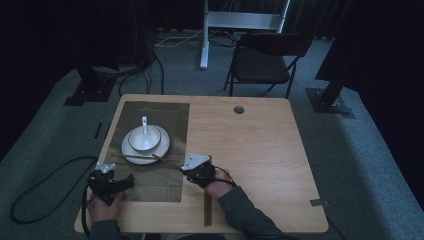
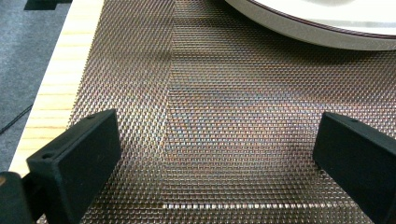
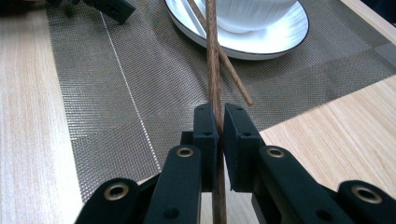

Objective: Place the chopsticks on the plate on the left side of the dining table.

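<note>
Table [image 1: 260, 150] of pale wood — woven placemat [image 1: 150, 185], grey carpet [image 1: 360, 150].

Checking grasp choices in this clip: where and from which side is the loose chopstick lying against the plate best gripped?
Grip the loose chopstick near its free end on the woven placemat, coming from the person's side. Its far end rests on the white plate under the bowl, so that end is crowded. The right gripper already clamps the other chopstick; the left gripper is open.

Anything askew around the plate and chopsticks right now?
Yes. The two chopsticks cross instead of lying paired: one chopstick leans on the plate rim, its end on the placemat; the other chopstick, clamped in the right gripper, lies over it.
</note>
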Available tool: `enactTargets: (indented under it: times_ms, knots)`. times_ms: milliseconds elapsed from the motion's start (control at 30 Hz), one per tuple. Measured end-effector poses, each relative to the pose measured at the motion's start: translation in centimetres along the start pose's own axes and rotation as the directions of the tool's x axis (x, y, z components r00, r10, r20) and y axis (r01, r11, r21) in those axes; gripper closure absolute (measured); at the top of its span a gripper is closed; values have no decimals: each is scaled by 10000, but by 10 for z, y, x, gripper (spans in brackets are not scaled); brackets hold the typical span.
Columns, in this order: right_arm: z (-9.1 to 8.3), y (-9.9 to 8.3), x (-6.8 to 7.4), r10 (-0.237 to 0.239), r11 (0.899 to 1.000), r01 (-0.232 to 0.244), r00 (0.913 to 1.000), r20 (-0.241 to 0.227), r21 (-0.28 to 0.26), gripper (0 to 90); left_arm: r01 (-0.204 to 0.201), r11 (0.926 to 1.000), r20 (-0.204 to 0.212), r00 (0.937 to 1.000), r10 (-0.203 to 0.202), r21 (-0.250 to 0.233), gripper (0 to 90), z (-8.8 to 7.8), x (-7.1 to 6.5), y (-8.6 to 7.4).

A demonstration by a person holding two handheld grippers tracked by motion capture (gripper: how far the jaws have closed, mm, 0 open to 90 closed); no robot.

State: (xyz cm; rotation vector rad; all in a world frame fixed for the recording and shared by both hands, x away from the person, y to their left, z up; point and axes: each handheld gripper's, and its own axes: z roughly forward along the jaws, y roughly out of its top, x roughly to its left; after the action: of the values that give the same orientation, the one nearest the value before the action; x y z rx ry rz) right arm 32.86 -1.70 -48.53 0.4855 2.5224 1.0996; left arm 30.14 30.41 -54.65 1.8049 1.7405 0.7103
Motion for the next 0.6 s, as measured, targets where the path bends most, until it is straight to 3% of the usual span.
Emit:
enactTargets:
  times_ms: [600]
  knots:
    - [7, 9, -4, -163, 9998, 162, 9998, -124, -67, 840, -13, 10000, 0, 10000, 13, 10, 15, 0, 0, 0]
